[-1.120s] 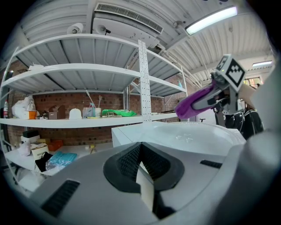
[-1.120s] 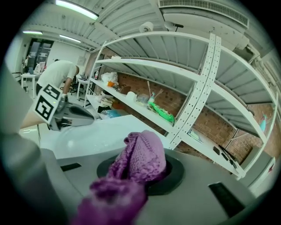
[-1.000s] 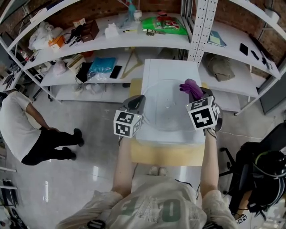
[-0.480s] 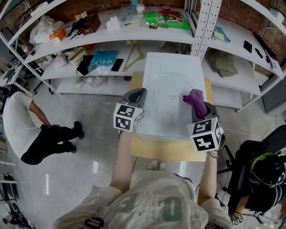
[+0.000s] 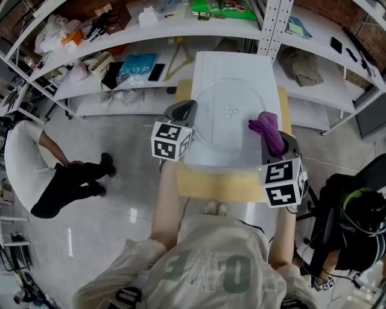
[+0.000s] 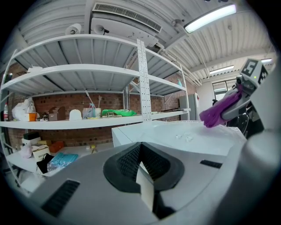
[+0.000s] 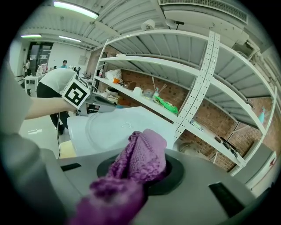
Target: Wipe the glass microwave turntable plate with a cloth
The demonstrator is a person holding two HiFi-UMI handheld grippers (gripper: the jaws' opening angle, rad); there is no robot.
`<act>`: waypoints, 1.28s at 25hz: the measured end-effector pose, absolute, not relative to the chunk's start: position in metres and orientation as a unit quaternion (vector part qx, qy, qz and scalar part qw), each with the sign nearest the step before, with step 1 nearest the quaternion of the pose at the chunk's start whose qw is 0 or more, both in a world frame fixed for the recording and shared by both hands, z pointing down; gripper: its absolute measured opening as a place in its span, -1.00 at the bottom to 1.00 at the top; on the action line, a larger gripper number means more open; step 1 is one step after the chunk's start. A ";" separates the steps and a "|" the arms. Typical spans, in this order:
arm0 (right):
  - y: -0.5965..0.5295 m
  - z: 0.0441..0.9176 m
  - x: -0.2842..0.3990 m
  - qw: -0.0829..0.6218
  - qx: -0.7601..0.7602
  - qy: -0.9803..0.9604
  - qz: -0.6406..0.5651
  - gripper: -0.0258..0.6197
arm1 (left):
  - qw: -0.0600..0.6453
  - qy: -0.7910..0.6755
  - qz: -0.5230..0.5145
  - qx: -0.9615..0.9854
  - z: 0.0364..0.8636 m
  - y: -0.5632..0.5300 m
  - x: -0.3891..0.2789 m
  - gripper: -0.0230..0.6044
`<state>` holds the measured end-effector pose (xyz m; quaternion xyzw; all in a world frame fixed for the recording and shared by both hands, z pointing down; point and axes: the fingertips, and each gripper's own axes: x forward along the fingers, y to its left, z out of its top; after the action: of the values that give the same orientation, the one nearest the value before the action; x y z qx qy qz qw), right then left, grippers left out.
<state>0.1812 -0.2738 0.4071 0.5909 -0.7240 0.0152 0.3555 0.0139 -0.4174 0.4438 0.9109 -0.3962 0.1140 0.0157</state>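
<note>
Right tool (image 5: 273, 140) — clenched on cloth (image 5: 265, 127) — has dragged back to plate (image 5: 212, 96) near-right rim: wipe pass underway; left tool (image 5: 186, 110) closed, empty.

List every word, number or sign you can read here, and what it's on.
"OF": large pale letters on the person's beige T-shirt, partly creased.
Black-and-white marker cube on the left claw: pattern only, no letters.
Marker cube on the right claw, which grips the purple knitted cloth: pattern only.
Packages on the white metal shelves: too small to read.
</note>
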 end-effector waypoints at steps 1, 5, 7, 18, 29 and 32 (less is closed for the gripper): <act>-0.275 0.405 0.182 0.353 0.593 -0.724 0.013 -0.76 | 0.015 -0.396 0.114 0.911 0.444 -0.418 0.014 -0.92; -0.286 0.398 0.180 0.360 0.594 -0.720 -0.008 -0.76 | 0.013 -0.396 0.112 0.911 0.445 -0.419 0.013 -0.92; -0.289 0.390 0.179 0.344 0.600 -0.722 -0.012 -0.76 | 0.004 -0.398 0.118 0.910 0.445 -0.417 0.014 -0.92; -0.278 0.345 0.177 0.223 0.638 -0.737 -0.006 -0.76 | -0.078 -0.405 0.021 0.911 0.330 -0.357 0.017 -0.92; -0.213 0.339 0.189 0.071 0.632 -0.771 0.038 -0.76 | -0.049 -0.405 -0.064 0.911 0.305 -0.278 0.015 -0.92; -0.181 0.355 0.193 0.103 0.615 -0.781 0.037 -0.76 | -0.035 -0.412 -0.062 0.909 0.322 -0.248 0.012 -0.92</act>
<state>0.1928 -0.1805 0.3549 0.6146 -0.7812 0.0367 0.1030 0.0116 -0.2478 0.3219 0.9086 -0.4115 -0.0622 -0.0348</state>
